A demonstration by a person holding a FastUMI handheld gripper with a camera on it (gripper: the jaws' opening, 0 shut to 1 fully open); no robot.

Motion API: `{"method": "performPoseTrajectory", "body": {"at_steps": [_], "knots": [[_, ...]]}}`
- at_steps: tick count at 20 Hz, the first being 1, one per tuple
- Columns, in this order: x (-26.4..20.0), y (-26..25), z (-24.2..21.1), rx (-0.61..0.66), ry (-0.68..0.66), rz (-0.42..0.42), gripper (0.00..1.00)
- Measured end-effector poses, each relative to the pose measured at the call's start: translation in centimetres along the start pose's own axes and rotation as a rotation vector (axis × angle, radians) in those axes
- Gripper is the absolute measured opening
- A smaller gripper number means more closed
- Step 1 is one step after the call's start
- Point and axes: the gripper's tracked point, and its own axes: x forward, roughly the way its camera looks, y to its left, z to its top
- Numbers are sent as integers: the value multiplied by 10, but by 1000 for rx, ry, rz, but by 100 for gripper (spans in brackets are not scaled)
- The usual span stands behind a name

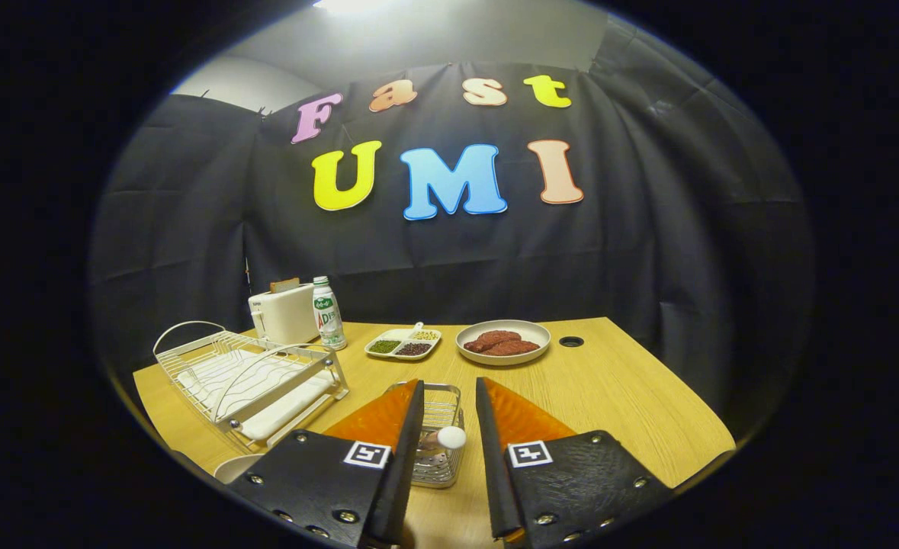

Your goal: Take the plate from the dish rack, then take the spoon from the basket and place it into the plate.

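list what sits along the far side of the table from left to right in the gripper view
toaster → bottle → divided dish of beans → plate of meat → round hole in the table. Nearer, the gripper is open over the wire basket.

Little can be read here: the bottle [328, 313] beside the toaster [285, 313] wears a green-and-white label whose printing is too small to make out, and a small dark mark on the toaster's front is likewise illegible. The gripper [449, 381] bears a square black-and-white marker tag [367, 454] on one finger and a second tag [530, 454] on the other, patterns rather than letters. Its fingers stand parted over the basket [441, 412], with the spoon [451, 437] between them, untouched.
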Motion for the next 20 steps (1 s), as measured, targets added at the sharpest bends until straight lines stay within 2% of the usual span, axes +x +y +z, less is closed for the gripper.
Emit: {"method": "performPoseTrajectory", "body": {"at_steps": [3, 5, 6, 7, 12, 13, 20], "knots": [[0, 12, -3, -4, 10, 36, 39], [3, 13, -2, 27, -4, 46, 18], [-1, 13, -1, 22, 7, 47, 18], [3, 17, -2, 21, 1, 55, 10], [-1, 19, 13, 3, 10, 45, 10], [-3, 19, 13, 1, 30, 31, 3], [-31, 27, 64, -33, 2, 23, 3]]}}
